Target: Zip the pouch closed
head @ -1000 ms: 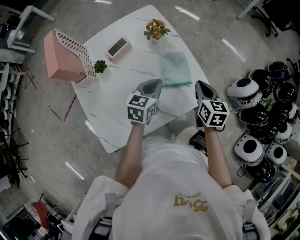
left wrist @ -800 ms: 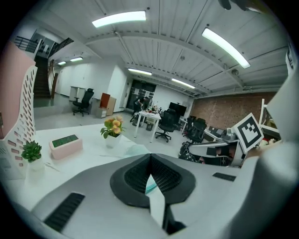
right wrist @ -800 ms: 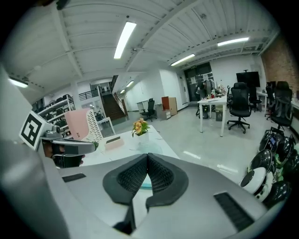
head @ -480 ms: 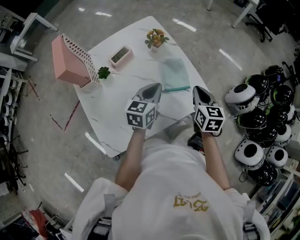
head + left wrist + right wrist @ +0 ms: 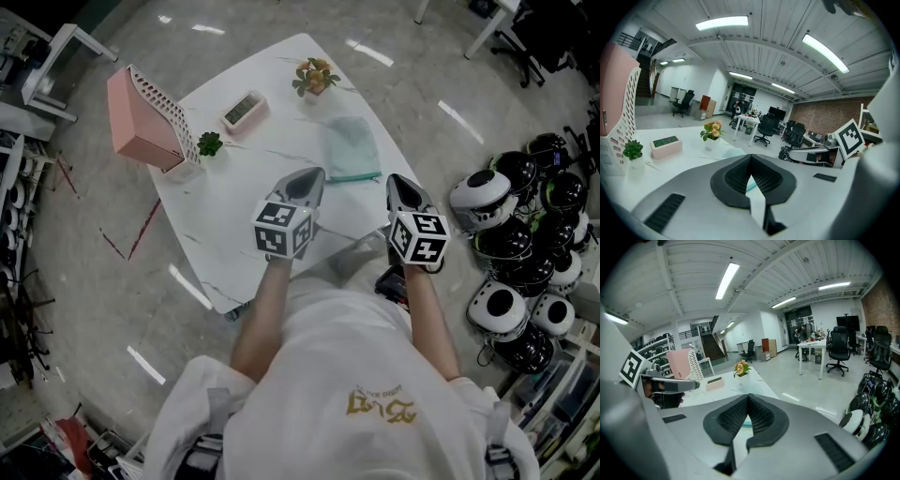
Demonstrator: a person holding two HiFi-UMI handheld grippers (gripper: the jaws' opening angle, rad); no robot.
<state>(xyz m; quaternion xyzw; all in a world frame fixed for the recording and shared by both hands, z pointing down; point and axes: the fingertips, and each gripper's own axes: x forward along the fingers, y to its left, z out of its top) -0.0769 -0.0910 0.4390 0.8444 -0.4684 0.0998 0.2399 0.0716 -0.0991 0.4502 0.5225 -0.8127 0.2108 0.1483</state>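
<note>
A pale teal pouch (image 5: 352,150) lies flat on the white table (image 5: 234,216), towards its right side. Both grippers hover over the table's near edge, short of the pouch. My left gripper (image 5: 307,178) is shut with nothing between its jaws. My right gripper (image 5: 403,183) is also shut and empty, over the table's right corner. In the left gripper view the shut jaws (image 5: 750,157) point at the pouch (image 5: 733,151). The right gripper view has its shut jaws (image 5: 748,397) aimed across the table, with the left gripper (image 5: 665,385) at the left.
A pink perforated file holder (image 5: 141,117) stands at the table's far left, beside a small green plant (image 5: 210,143). A desk clock (image 5: 241,110) and a flower pot (image 5: 314,75) sit at the back. Several black-and-white helmets (image 5: 506,244) lie on the floor at right.
Both grippers have risen slightly above the table's near edge, and the head view has shifted a little. The pouch lies where it was.
</note>
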